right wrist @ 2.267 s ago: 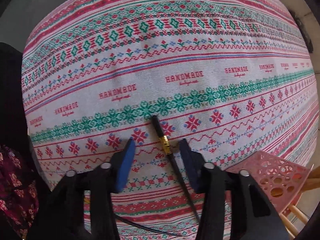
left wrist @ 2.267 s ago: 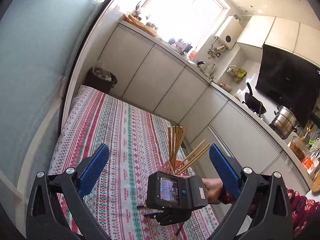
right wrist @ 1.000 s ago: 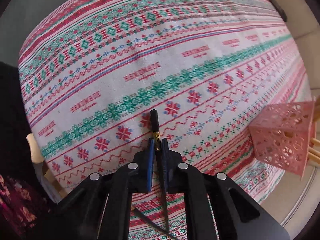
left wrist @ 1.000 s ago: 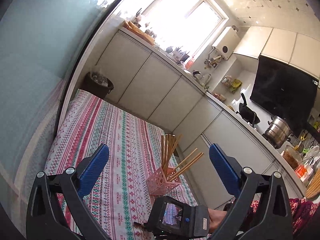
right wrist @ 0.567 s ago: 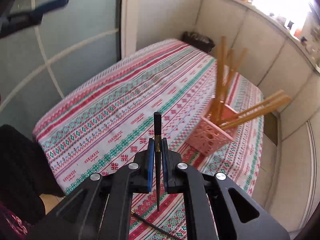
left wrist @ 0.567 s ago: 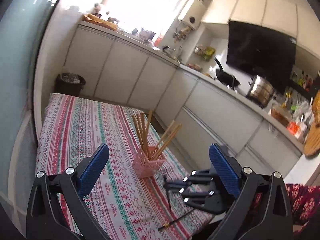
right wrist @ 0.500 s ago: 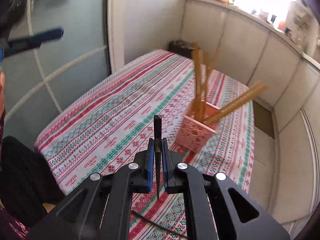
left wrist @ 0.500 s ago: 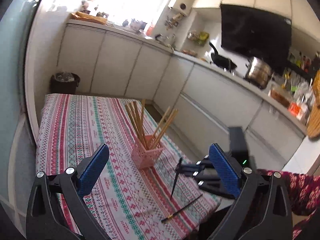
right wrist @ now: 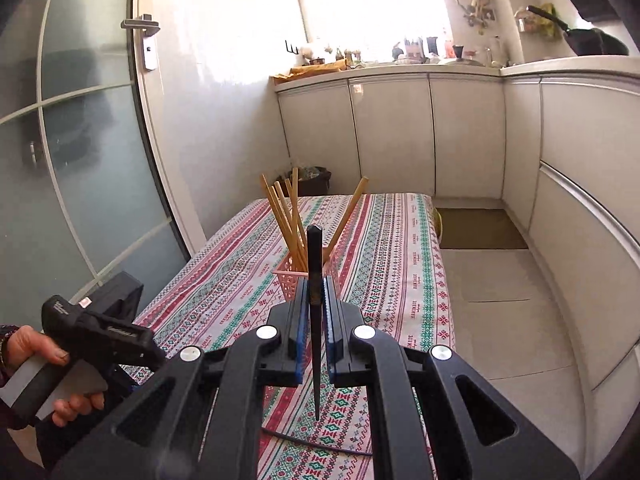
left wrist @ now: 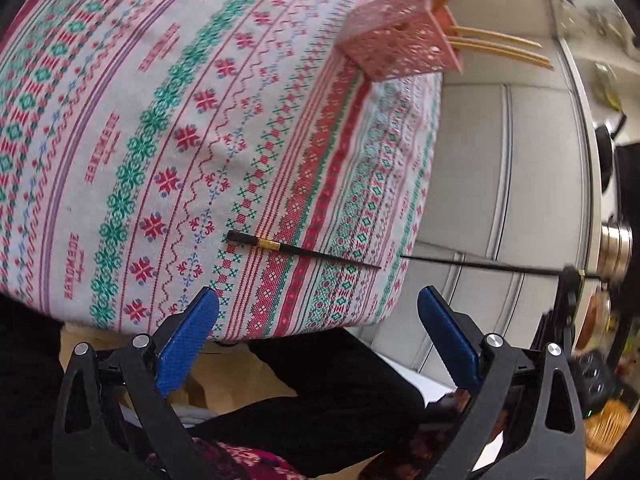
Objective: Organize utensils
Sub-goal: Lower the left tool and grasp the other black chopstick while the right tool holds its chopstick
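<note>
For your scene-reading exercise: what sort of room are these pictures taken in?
Most likely a home kitchen: white cabinets under a cluttered countertop, a frying pan beside it, and a clothed table holding a pink chopstick basket.

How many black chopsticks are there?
2. One black chopstick is pinched upright in the right gripper. The other black chopstick lies on the tablecloth near its edge, in front of the open left gripper.
</note>
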The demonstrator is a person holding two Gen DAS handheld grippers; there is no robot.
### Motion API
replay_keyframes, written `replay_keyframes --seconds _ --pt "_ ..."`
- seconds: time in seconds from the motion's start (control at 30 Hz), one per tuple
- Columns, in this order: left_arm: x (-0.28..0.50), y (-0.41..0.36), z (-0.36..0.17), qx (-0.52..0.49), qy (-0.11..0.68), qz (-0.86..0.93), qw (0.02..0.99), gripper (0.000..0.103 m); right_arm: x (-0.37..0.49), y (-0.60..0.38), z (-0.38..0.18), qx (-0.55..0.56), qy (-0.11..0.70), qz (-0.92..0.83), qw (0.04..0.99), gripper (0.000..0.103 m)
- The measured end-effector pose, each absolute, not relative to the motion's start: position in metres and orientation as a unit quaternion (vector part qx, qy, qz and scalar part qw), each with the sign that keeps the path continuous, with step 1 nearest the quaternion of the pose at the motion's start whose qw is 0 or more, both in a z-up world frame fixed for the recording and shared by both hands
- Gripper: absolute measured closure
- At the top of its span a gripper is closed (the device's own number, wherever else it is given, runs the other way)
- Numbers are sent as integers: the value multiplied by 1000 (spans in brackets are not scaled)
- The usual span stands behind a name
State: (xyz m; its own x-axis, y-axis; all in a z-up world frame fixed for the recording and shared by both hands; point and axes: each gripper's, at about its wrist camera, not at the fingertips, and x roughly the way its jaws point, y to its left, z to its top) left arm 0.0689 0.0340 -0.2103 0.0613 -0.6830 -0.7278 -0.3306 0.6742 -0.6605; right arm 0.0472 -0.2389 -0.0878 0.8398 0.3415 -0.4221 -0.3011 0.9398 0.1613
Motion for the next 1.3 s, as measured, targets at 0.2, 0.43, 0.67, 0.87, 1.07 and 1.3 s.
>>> replay_keyframes --seconds 0.2,0.43,0.67,0.87,1.07,1.3 --pt "78 2 -229 -376 693 -54 613 28 48 -263 -83 87 212 178 957 96" --pt "87 -15 -250 -356 698 47 620 39 44 -282 -81 127 201 180 955 96" --pt "119 -59 -250 -231 723 70 648 43 40 -292 -79 143 190 182 954 96" --pt "149 -83 -247 -153 710 22 688 63 40 -298 -82 150 192 179 953 95" --pt "170 -96 -248 -161 694 20 702 56 46 -298 -85 155 207 179 949 95" --pt "184 -147 -241 -5 661 -9 750 73 55 -297 -93 155 229 167 947 95"
